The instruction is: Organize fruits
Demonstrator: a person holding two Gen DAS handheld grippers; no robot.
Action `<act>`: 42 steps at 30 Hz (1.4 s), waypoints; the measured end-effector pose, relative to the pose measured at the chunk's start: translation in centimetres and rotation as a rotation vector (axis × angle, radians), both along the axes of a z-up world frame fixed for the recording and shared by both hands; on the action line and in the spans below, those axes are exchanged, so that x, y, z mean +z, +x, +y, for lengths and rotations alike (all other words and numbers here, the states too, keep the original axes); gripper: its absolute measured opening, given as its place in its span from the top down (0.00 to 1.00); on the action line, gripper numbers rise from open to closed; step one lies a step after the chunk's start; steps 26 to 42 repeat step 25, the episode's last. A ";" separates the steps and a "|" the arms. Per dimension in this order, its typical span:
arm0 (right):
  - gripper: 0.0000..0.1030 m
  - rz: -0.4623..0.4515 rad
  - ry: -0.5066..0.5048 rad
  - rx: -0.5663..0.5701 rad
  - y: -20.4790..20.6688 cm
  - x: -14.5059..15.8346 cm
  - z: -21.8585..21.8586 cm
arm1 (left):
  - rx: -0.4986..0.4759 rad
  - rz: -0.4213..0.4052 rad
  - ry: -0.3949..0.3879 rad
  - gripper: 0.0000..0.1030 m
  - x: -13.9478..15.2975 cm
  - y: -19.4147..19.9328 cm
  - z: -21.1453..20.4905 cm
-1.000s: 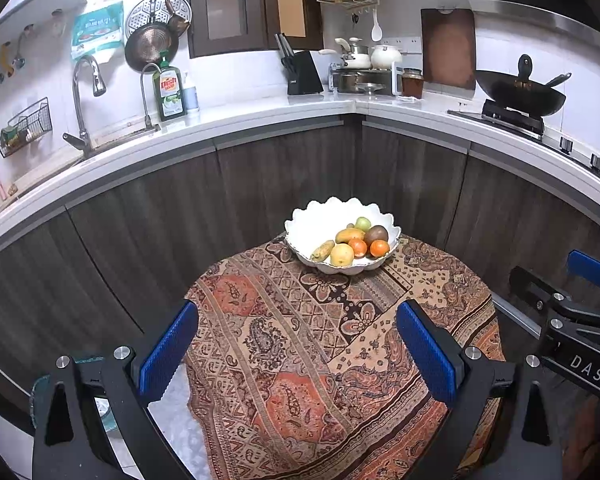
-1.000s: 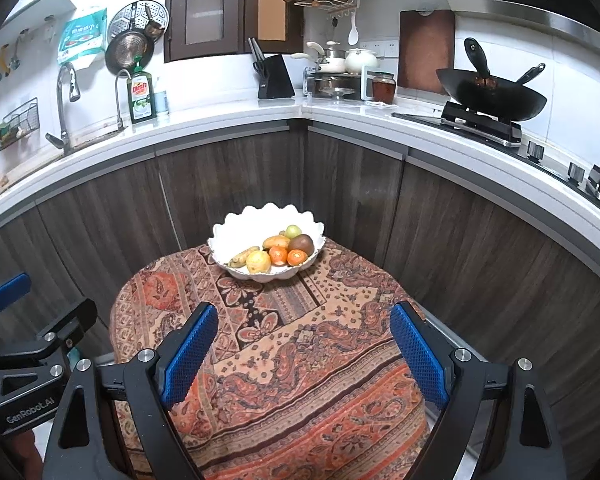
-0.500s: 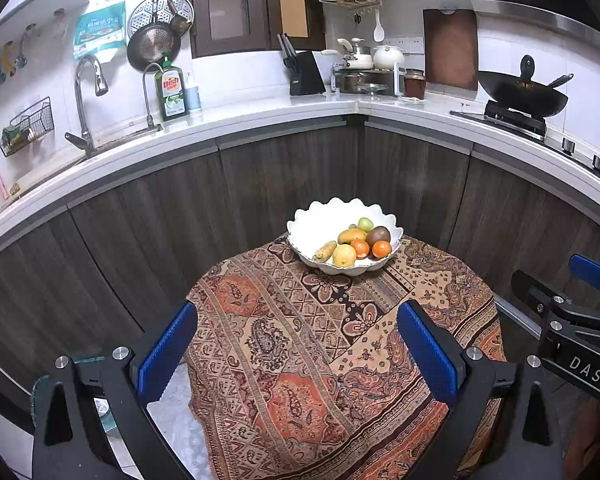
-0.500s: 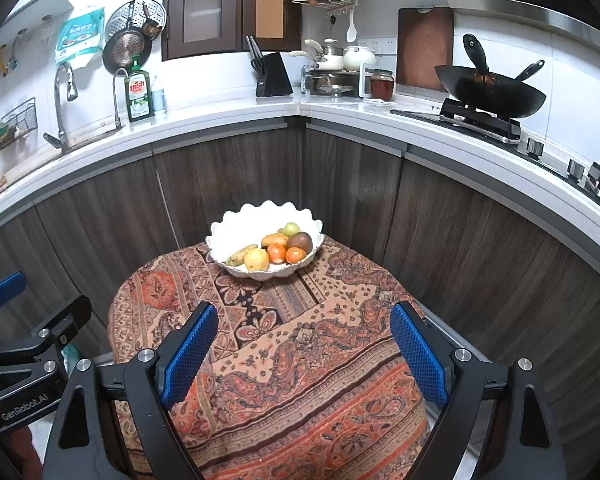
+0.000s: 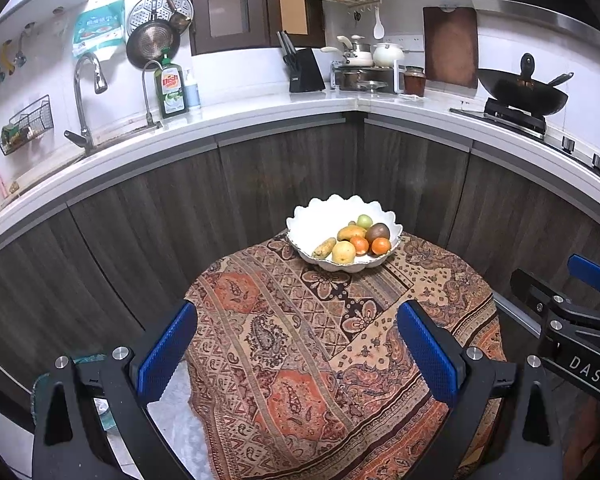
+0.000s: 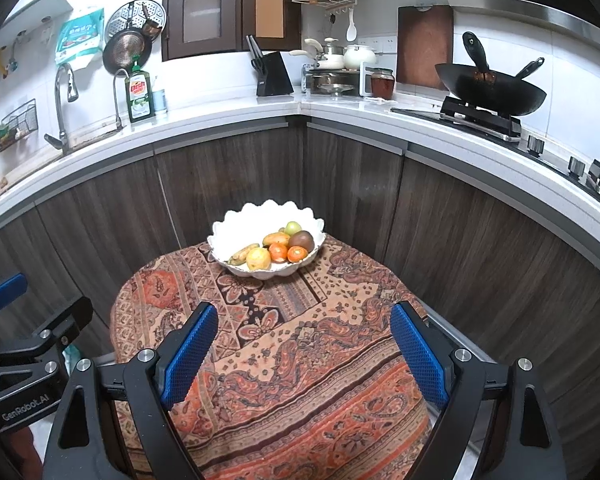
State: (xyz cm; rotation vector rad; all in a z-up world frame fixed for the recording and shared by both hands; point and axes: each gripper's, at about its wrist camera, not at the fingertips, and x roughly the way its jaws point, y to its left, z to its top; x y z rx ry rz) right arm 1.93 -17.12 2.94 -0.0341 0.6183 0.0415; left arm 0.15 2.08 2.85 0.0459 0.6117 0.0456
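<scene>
The left gripper (image 5: 296, 344) stands wide with nothing between its blue pads, low in the frame over the patterned cloth (image 5: 300, 360). The right gripper (image 6: 304, 344) is likewise wide and empty. Well apart from both, above them at mid-frame, the white scalloped bowl (image 6: 236, 236) sits at the cloth's far edge. The fruits (image 6: 276, 248) lie inside it, clustered toward its right side.

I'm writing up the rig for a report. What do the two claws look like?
Both match: black angular frames with silver bolts and two fingers faced with textured blue pads. The left claw bears white "GenRobot.AI" lettering on its side, the right claw "DAS". No cables or sleeves show.
</scene>
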 end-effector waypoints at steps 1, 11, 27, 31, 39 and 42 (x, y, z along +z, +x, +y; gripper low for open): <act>0.14 0.000 0.001 -0.001 0.0 0.0 0.1 | -0.003 0.002 -0.001 0.01 0.0 0.0 0.0; 0.14 0.004 0.004 -0.002 -0.1 -0.2 0.2 | -0.008 0.024 -0.014 0.01 -0.4 0.2 0.0; 0.14 0.025 0.009 -0.021 0.3 -1.1 0.2 | -0.006 0.047 -0.006 0.01 -1.1 1.0 -0.6; 0.14 0.025 0.009 -0.021 0.3 -1.1 0.2 | -0.006 0.047 -0.006 0.01 -1.1 1.0 -0.6; 0.14 0.025 0.009 -0.021 0.3 -1.1 0.2 | -0.006 0.047 -0.006 0.01 -1.1 1.0 -0.6; 0.14 0.025 0.009 -0.021 0.3 -1.1 0.2 | -0.006 0.047 -0.006 0.01 -1.1 1.0 -0.6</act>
